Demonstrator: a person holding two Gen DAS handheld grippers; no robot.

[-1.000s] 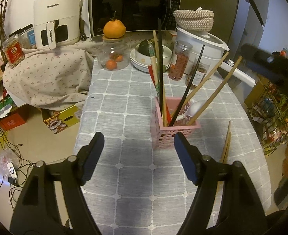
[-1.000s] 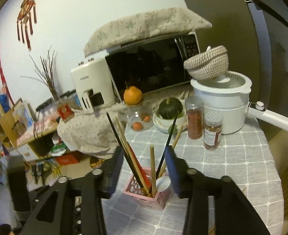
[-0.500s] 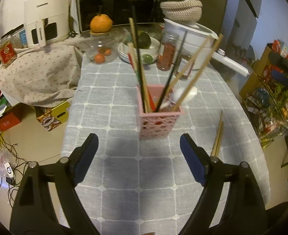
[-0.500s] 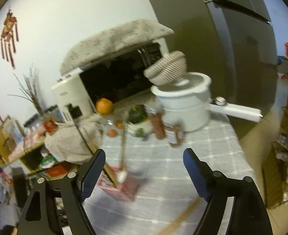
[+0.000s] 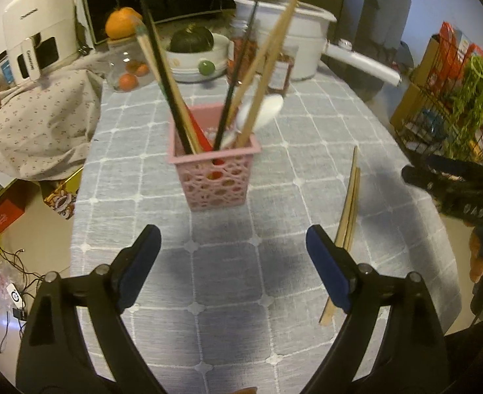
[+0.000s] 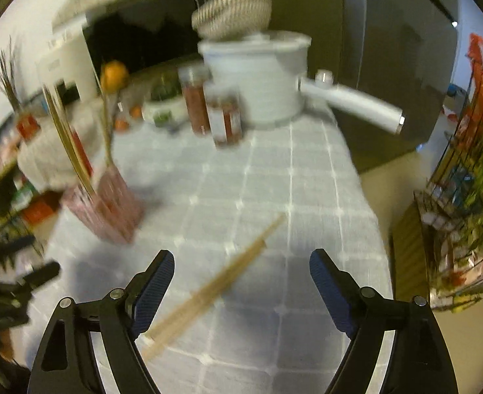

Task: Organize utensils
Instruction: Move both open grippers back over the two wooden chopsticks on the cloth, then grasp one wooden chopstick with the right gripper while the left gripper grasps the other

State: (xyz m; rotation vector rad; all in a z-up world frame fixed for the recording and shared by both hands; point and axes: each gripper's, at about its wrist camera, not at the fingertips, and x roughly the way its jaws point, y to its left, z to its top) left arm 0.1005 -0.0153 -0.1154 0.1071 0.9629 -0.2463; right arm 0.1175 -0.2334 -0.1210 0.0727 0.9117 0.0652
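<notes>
A: Left wrist view: where do the left gripper fingers stand?

B: Wide apart and empty. They have just been opening, and nothing lies between them but the grey checked cloth of the surface.

A: And the utensils?

B: The pink basket stands upright in the middle of the frame, beyond the fingertips. Wooden chopsticks, dark chopsticks, something red and a white spoon lean out of it. A loose pair of wooden chopsticks lies flat on the cloth at the right, its near end passing behind the right-hand finger.

A: Anything else at the right edge?

B: The right gripper, dark, with part of a hand below it.

A: Right wrist view, then?

B: Blurred. The right gripper fingers are spread wide with nothing clamped. The loose pair of wooden chopsticks lies slantwise on the cloth between them, its near end close by the left-hand finger; whether they touch I cannot tell.

A: And the basket?

B: At the left of the frame, the pink basket appears tilted, well apart from the fingers. The white pot and two jars stand at the top.
</notes>
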